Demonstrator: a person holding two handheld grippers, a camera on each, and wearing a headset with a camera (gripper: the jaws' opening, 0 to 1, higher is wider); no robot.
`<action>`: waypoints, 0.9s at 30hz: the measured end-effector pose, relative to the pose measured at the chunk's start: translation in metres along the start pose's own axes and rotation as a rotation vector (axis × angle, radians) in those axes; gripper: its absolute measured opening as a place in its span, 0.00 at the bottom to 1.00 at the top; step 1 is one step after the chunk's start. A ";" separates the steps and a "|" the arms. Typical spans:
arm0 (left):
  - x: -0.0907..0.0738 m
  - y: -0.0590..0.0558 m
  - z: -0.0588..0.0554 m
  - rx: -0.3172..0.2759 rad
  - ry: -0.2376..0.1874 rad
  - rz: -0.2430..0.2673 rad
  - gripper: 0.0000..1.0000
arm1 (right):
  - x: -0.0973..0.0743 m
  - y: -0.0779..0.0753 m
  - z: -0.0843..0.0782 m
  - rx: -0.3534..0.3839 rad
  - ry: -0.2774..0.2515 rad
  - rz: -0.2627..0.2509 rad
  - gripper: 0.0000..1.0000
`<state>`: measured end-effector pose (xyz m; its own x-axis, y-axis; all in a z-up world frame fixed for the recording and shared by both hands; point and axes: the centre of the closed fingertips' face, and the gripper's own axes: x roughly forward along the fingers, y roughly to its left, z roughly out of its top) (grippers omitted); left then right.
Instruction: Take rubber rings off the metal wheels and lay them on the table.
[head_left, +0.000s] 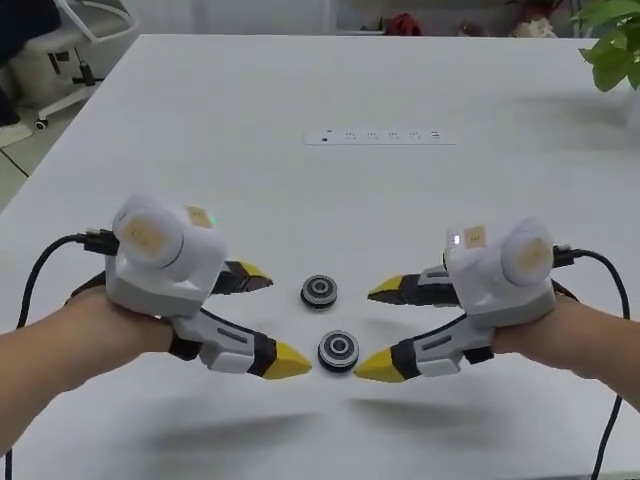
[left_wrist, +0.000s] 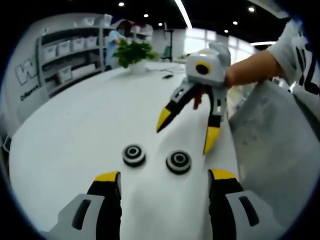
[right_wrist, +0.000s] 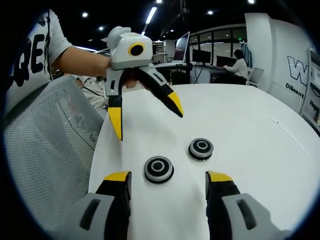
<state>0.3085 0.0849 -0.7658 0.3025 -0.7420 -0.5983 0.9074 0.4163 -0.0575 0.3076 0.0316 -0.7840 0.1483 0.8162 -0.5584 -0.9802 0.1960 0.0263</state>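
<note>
left tool (head_left: 278, 318) gaping | right tool (head_left: 368, 330) gaping | near wheel (head_left: 338, 350), far wheel (head_left: 319, 290) lie between their tips on desk (head_left: 300, 180)

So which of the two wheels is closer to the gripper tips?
The near wheel, on the person's side: it lies almost between the lower yellow tips of the left gripper and right gripper. The far wheel has wider gaps either side.

metal wheels: 2, one (head_left: 319, 291) and another (head_left: 338, 350) right by it
grippers: 2, a left gripper (head_left: 278, 320) and a right gripper (head_left: 368, 330)
fingers (head_left: 285, 360): 4 total, two yellow-tipped ones per gripper
tabletop (head_left: 200, 150): 1
power strip (head_left: 380, 136): just 1
potted plant (head_left: 612, 45): 1
office chair (head_left: 75, 40): 1
</note>
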 end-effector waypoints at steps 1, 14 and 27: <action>0.001 0.000 0.000 -0.001 0.000 -0.002 0.71 | 0.001 0.000 -0.001 0.000 0.001 0.002 0.56; 0.018 -0.012 0.007 0.001 -0.012 -0.048 0.64 | 0.002 0.002 -0.003 0.001 0.005 0.006 0.56; 0.028 -0.022 0.007 0.007 -0.005 -0.089 0.52 | 0.003 0.002 -0.007 0.005 0.011 0.007 0.55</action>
<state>0.2986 0.0510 -0.7759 0.2222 -0.7785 -0.5870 0.9326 0.3453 -0.1049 0.3054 0.0303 -0.7918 0.1403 0.8114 -0.5674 -0.9805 0.1935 0.0344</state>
